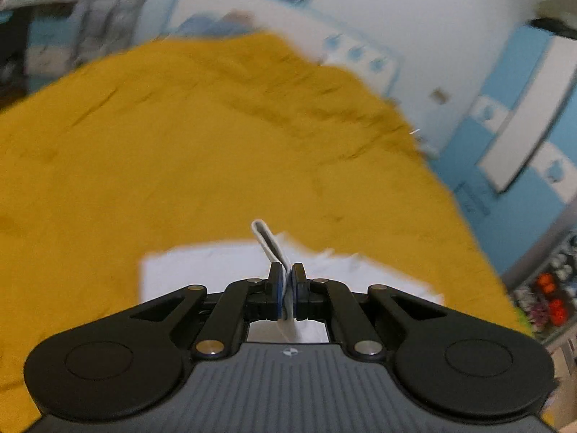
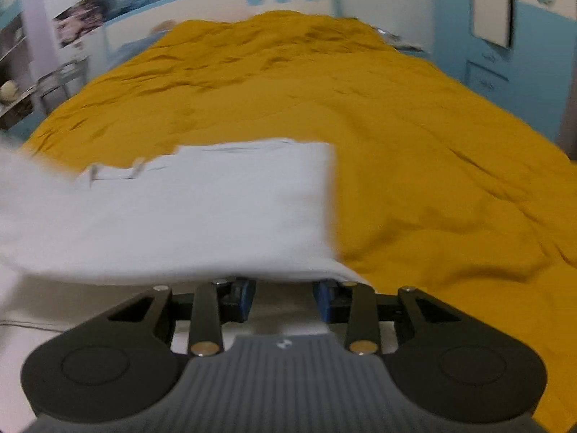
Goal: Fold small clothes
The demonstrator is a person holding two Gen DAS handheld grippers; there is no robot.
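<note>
A white garment (image 2: 187,209) lies on the mustard bedspread (image 2: 414,151), one folded edge pinched tight in the left gripper (image 1: 287,281), while the right gripper (image 2: 285,301) stands partly apart, its fingertips hidden under the blurred cloth, so contact is unclear.

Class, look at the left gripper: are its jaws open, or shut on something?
Shut on cloth. The left gripper has its blue pads pressed together on an edge of the white garment, which sticks up between them.
</note>
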